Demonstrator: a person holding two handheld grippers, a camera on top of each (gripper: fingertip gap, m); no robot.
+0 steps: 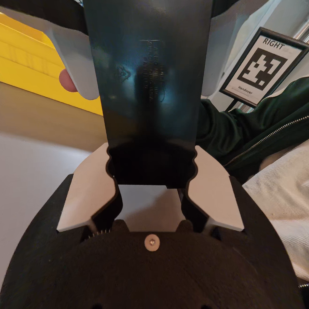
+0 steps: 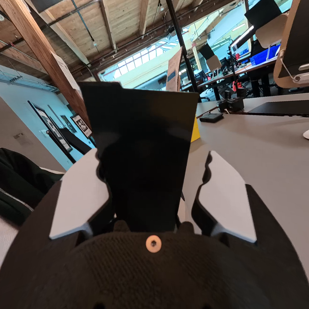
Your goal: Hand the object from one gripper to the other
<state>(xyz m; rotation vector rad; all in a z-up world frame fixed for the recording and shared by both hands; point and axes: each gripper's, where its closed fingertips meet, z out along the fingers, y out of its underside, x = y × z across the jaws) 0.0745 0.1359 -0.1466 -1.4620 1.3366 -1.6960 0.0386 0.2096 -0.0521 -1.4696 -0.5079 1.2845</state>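
Observation:
A flat black glossy panel [image 1: 150, 83] stands between the two grippers. In the left wrist view my left gripper [image 1: 151, 150] is shut on its near end, with both white fingers pressed against its edges. The right gripper's white fingers [image 1: 75, 63] flank the panel's far end. In the right wrist view the panel [image 2: 142, 133] sits between the fingers of my right gripper [image 2: 153, 152]. The left finger touches it. The right finger [image 2: 222, 184] stands apart from it with table showing in the gap, so the jaws are open.
A yellow box [image 1: 25, 58] lies at the left on the grey table [image 2: 242, 158]. A framed marker sign [image 1: 260, 66] stands at the right. A person's dark green zipped sleeve [image 1: 250, 125], white cloth [image 1: 275, 192] and a fingertip [image 1: 66, 82] are close by. Across from one pair of fingers to the other is roughly 11 cm.

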